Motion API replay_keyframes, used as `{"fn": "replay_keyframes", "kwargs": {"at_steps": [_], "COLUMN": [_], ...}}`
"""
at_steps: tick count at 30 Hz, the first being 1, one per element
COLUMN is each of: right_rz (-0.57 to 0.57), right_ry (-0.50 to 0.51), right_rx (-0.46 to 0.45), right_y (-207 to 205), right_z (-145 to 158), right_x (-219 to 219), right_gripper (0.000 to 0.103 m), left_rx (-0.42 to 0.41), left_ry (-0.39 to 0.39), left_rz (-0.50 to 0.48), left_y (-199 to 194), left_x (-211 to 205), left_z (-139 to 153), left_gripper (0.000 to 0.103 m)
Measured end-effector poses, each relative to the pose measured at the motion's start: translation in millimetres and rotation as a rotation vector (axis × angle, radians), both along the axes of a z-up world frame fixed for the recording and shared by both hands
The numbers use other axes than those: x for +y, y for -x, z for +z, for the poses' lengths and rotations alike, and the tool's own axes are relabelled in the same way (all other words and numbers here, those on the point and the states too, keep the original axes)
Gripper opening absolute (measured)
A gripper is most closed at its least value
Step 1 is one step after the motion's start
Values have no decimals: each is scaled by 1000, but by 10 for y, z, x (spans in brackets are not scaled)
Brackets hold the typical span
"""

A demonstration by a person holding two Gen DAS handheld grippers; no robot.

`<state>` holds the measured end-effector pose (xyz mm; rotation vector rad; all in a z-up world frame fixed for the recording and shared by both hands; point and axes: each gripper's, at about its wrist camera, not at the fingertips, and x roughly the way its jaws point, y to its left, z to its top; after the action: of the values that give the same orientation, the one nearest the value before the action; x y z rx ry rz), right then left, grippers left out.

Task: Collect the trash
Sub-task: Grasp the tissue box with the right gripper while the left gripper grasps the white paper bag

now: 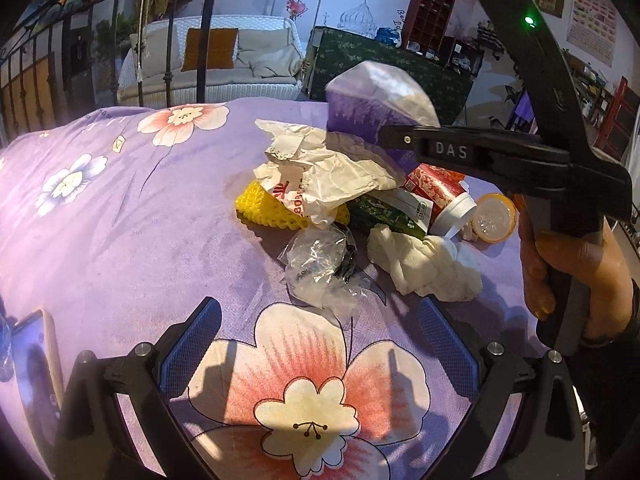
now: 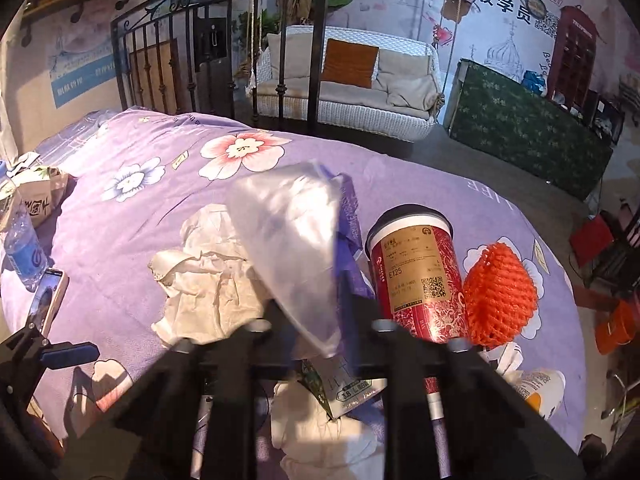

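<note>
Lying mid-bed (image 1: 100, 216), the trash runs: yellow net (image 1: 266, 210), crumpled paper (image 1: 320, 184), clear wrapper (image 1: 320, 268), green carton (image 1: 384, 212), tissue (image 1: 424, 268), red cup (image 1: 438, 192). Left gripper (image 1: 318, 334) gapes empty; right gripper (image 2: 310, 320) pinches a translucent purple-printed bag (image 2: 296, 236).

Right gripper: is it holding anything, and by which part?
The right gripper is shut on the clear plastic bag, pinching its lower, narrow end; the rest of the bag stands up above the fingers. The left gripper is open and holds nothing.
</note>
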<state>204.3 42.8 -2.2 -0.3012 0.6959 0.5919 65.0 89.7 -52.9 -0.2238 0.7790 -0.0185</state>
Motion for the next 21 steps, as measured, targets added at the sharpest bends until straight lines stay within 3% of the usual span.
{"fn": "replay_keyframes", "kwargs": {"at_steps": [11, 13, 15, 18, 21], "right_rz": [3, 1, -2, -21, -32], "right_ry": [-63, -82, -88, -100, -109], "right_rx": [-136, -144, -146, -148, -151], "right_y": [396, 450, 487, 534, 575], "right_z": [599, 668, 693, 680, 664], "right_x": [-180, -223, -237, -327, -385], "right_gripper": [10, 10, 10, 11, 10], "left_rx": [-13, -2, 7, -3, -43], "left_ry": [206, 203, 198, 198, 187], "left_rz": [76, 75, 61, 54, 47], "left_y": [-546, -660, -738, -710, -610], "left_x": [466, 467, 440, 393, 353], "left_z": [124, 105, 86, 86, 131], "left_gripper": [90, 88, 64, 47, 42]}}
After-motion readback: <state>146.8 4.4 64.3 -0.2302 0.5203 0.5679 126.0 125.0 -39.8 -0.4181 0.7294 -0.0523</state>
